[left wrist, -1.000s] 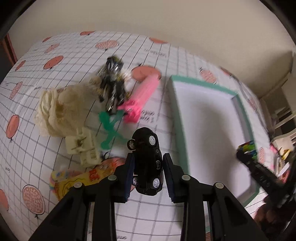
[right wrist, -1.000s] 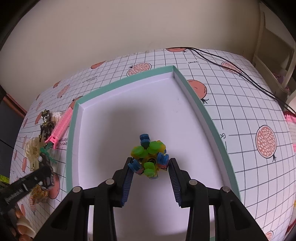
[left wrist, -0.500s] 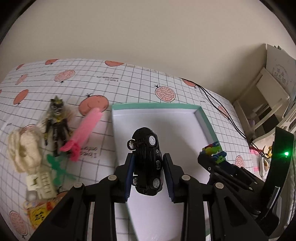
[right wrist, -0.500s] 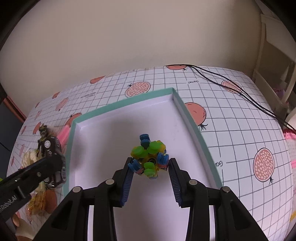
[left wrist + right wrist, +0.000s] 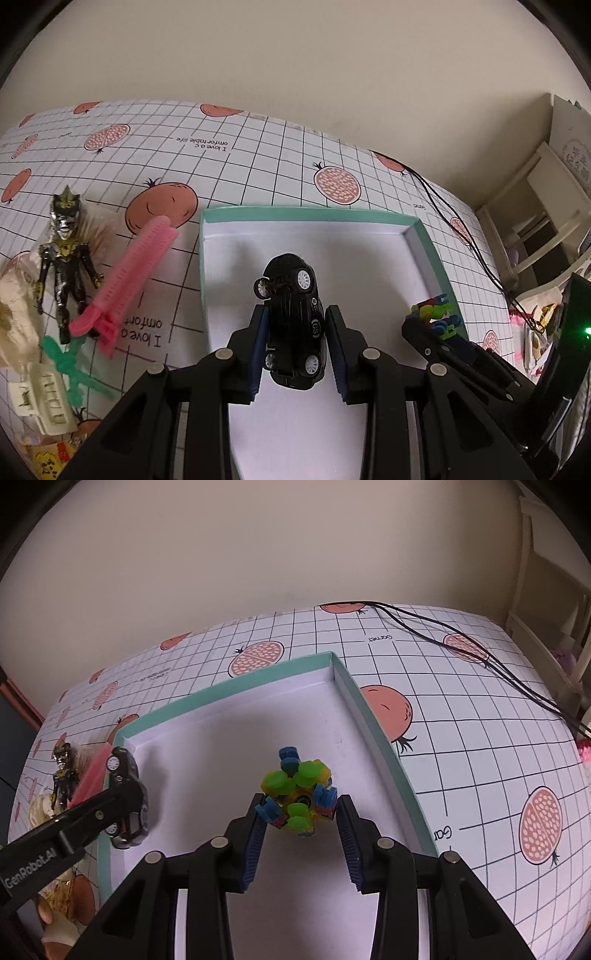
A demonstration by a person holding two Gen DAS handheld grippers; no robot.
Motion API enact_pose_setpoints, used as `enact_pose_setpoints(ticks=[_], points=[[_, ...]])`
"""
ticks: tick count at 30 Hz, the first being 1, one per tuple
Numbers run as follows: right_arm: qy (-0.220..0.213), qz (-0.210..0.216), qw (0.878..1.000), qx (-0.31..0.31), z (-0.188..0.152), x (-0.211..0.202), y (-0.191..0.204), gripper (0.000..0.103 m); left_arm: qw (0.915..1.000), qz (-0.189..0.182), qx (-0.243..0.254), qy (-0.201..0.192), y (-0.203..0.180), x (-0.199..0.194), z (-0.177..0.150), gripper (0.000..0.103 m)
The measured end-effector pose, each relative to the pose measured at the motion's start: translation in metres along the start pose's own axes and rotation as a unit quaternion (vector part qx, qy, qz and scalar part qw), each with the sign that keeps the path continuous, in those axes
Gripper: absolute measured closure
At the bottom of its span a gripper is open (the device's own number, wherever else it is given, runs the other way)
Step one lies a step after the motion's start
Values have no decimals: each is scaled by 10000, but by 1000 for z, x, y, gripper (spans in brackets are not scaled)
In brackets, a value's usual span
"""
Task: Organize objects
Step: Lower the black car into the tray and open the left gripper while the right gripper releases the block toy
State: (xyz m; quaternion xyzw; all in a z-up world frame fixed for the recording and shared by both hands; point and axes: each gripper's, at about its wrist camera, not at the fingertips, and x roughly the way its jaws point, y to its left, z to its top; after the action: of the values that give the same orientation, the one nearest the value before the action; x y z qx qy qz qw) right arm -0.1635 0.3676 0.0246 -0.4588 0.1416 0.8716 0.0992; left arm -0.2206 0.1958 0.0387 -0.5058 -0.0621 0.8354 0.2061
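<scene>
My left gripper (image 5: 295,314) is shut on a black toy car (image 5: 293,321), nose pointing away, held above the near left part of the white tray with a teal rim (image 5: 310,213). In the right wrist view the same car (image 5: 127,771) hangs over the tray's left edge (image 5: 229,692). My right gripper (image 5: 301,805) is shut on a multicoloured block toy (image 5: 299,797) of green, yellow and blue pieces, above the tray's middle. The left wrist view shows that block toy (image 5: 437,315) at the tray's right side.
Left of the tray lie a dark action figure (image 5: 64,258), a pink hair clip (image 5: 129,280), a green plastic piece (image 5: 70,362), a cream clip (image 5: 44,402) and a cream fabric bundle (image 5: 14,317). A black cable (image 5: 461,236) crosses the cloth at the far right, near white shelving.
My left gripper has carried the car rightward, from above the loose items to above the tray. The right gripper has kept its hold on the block toy and backed off slightly.
</scene>
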Motion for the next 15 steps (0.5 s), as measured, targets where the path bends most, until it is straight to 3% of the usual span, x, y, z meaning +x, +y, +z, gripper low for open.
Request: enact_pose_setpoints(ticks=[15], points=[[51,-105,9999,18,-3,3,-4,62,9998,-46,-157,108,7,11,-4,70]])
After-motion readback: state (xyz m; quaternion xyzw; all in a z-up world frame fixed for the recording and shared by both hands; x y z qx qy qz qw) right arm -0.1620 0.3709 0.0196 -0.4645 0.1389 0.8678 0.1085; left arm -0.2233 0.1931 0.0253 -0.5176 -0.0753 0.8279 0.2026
